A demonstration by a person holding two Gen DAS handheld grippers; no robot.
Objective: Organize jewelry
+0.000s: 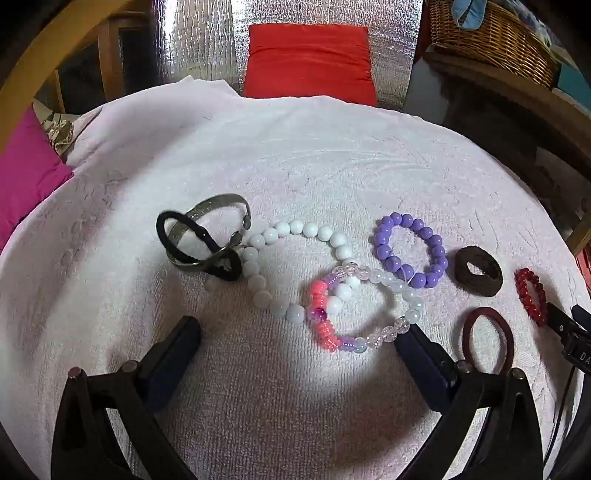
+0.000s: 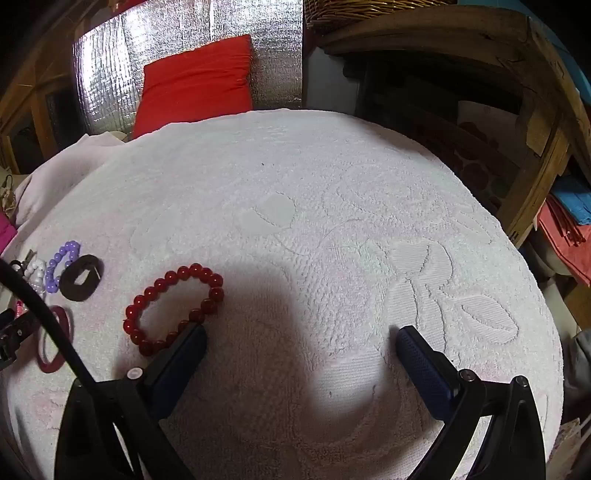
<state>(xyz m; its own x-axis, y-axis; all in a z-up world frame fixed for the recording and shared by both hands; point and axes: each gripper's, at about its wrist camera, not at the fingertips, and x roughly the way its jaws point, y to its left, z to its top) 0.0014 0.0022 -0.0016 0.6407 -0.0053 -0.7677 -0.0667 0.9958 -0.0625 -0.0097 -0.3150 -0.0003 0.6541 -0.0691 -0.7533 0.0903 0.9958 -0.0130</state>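
Left wrist view shows the left gripper (image 1: pixel 297 330) with jaws spread wide and empty, low over a white towel (image 1: pixel 295 166) covering the worktop. The mixed pink-and-clear bracelet (image 1: pixel 364 306) lies just ahead, its near edge close to the right-hand fingertip, overlapping the white bead bracelet (image 1: pixel 295 266). A metal cuff (image 1: pixel 210 229) tangled with a black hair tie (image 1: pixel 199 245) sits to the left; a purple bead bracelet (image 1: pixel 410 249), brown scrunchie (image 1: pixel 478 271) and maroon hair tie (image 1: pixel 487 341) lie to the right.

In the right wrist view, the right gripper (image 2: pixel 301 341) is also open and empty. The red bead bracelet (image 2: pixel 173 308) lies just left of it, touching the left finger, its long axis running diagonally; that hand seems nearer to it.

Behind are a red cushion (image 1: pixel 308 61), silver foil sheeting (image 1: pixel 195 40) and a wicker basket (image 1: pixel 491 35).
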